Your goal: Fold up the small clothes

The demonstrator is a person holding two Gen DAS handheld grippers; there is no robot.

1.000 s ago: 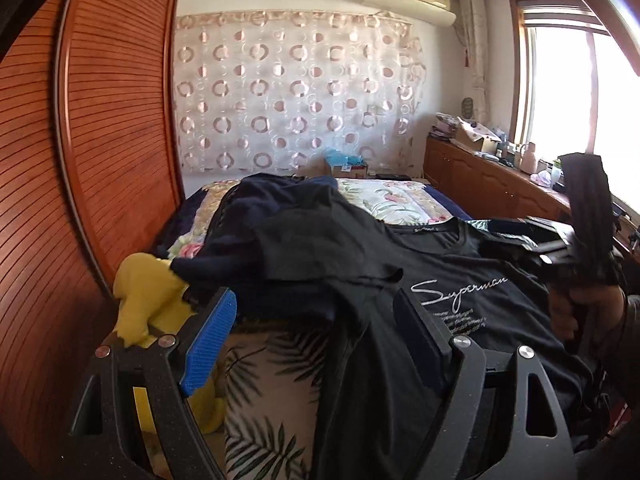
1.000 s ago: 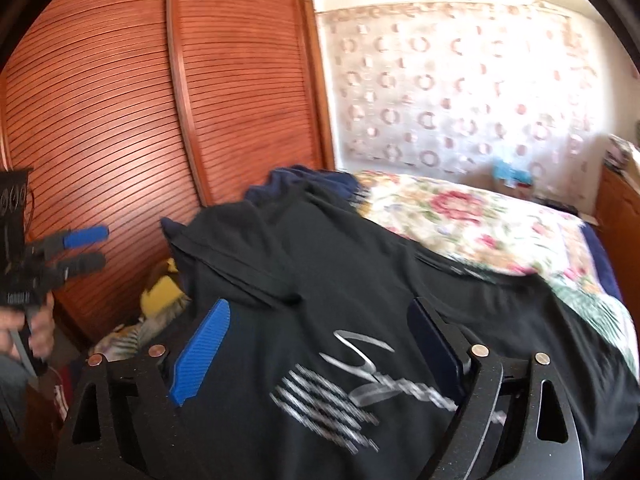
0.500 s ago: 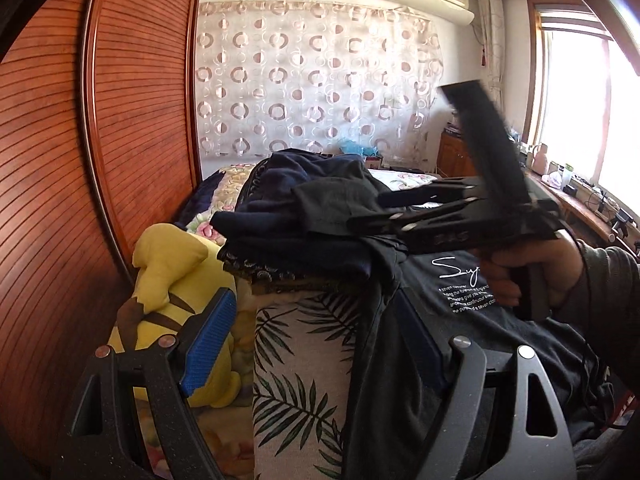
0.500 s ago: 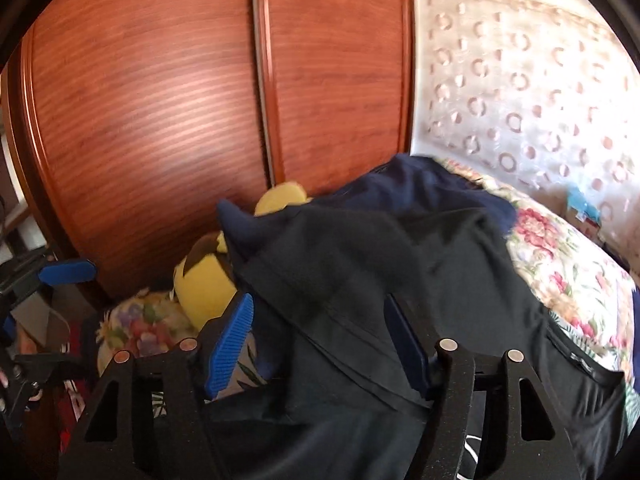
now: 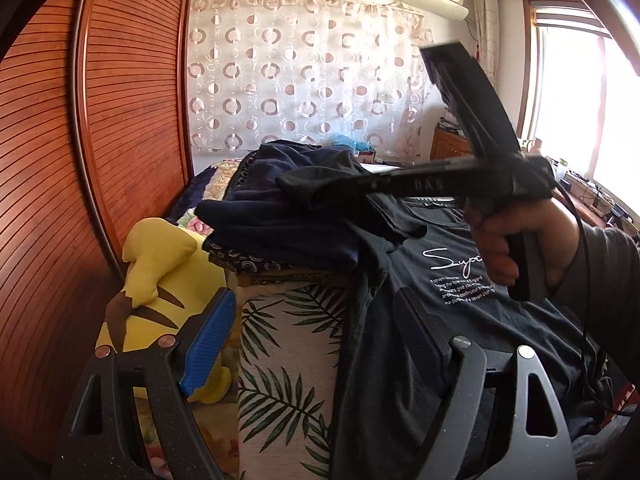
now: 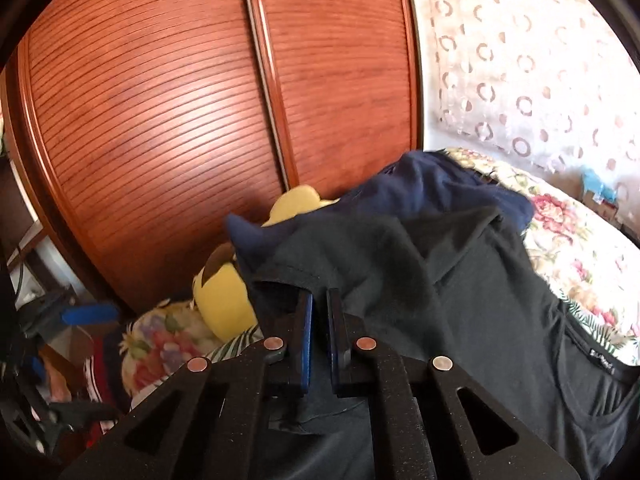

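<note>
Yellow plush toy (image 5: 160, 280): wedged between bed edge and slatted wardrobe door (image 5: 132, 120), beside a leaf-print cover (image 5: 288, 360). Stack of dark folded garments (image 5: 288, 224): laid on the bed, partly overlapped by the sleeve of the black T-shirt (image 5: 460, 312), which is spread flat, print upward. Right gripper (image 6: 318, 312): clenched on the sleeve hem. Left gripper (image 5: 316, 340): held released above the shirt's side. No containers are seen.
</note>
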